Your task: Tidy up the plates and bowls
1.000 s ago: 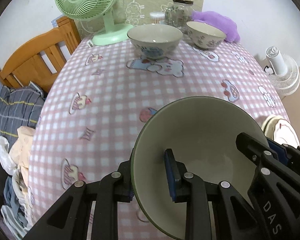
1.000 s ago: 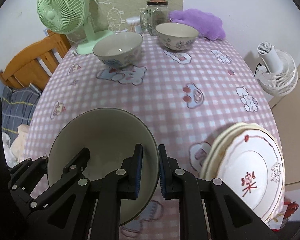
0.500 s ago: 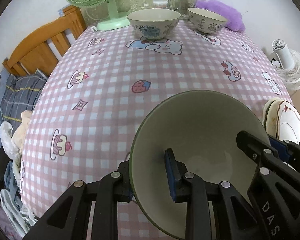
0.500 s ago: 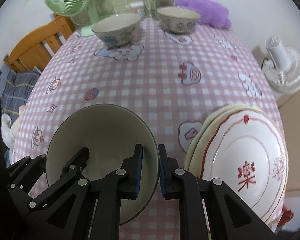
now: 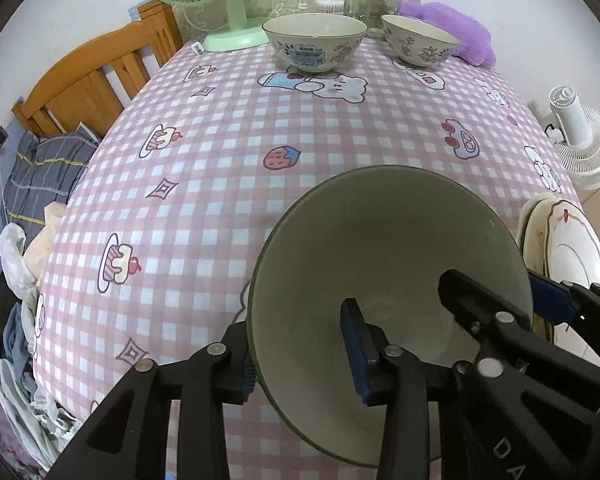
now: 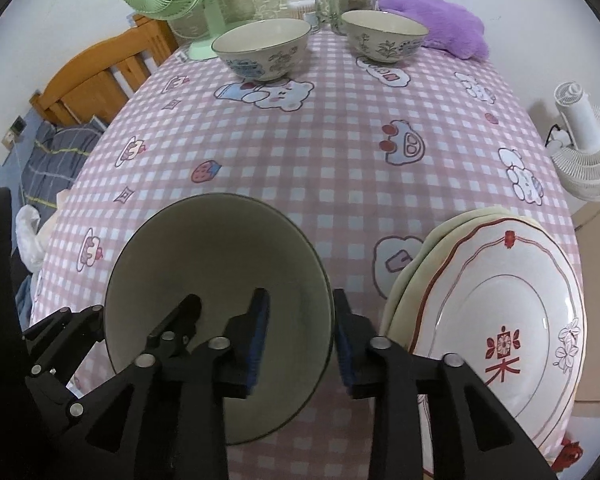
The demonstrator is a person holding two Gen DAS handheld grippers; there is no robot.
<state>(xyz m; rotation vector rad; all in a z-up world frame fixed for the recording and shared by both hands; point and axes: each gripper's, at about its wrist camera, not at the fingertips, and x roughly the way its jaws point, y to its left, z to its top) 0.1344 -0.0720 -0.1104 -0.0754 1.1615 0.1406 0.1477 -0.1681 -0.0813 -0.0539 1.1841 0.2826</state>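
Large green-rimmed bowl [image 5: 388, 248] sits on the pink checked tablecloth [image 5: 228, 160], straddled on opposite sides by both grippers.

Left gripper [image 5: 300, 356]: one finger outside the bowl's left wall, the other inside. Jaws have just been opening; a narrow gap shows on each side of the rim, pads not pressing. Rim between them, not gripped.

Right gripper [image 6: 300, 340]: one blue pad inside the bowl, the other outside its right wall. Jaws have just been opening too; the rim stands loose in the gap.

Just right of the right gripper: stack of plates [image 6: 500, 320], the top one white with a red scalloped line and a red flower mark; no legible text.

Far ahead of both grippers: two patterned bowls, one [image 6: 262, 48] to the left, one [image 6: 384, 36] to the right, well apart from the big bowl. The left one carries a blue label, print too small to read.

Writing: letters "DA" on the black gripper body [image 5: 540, 420] at the left view's lower right, cut off by the frame.
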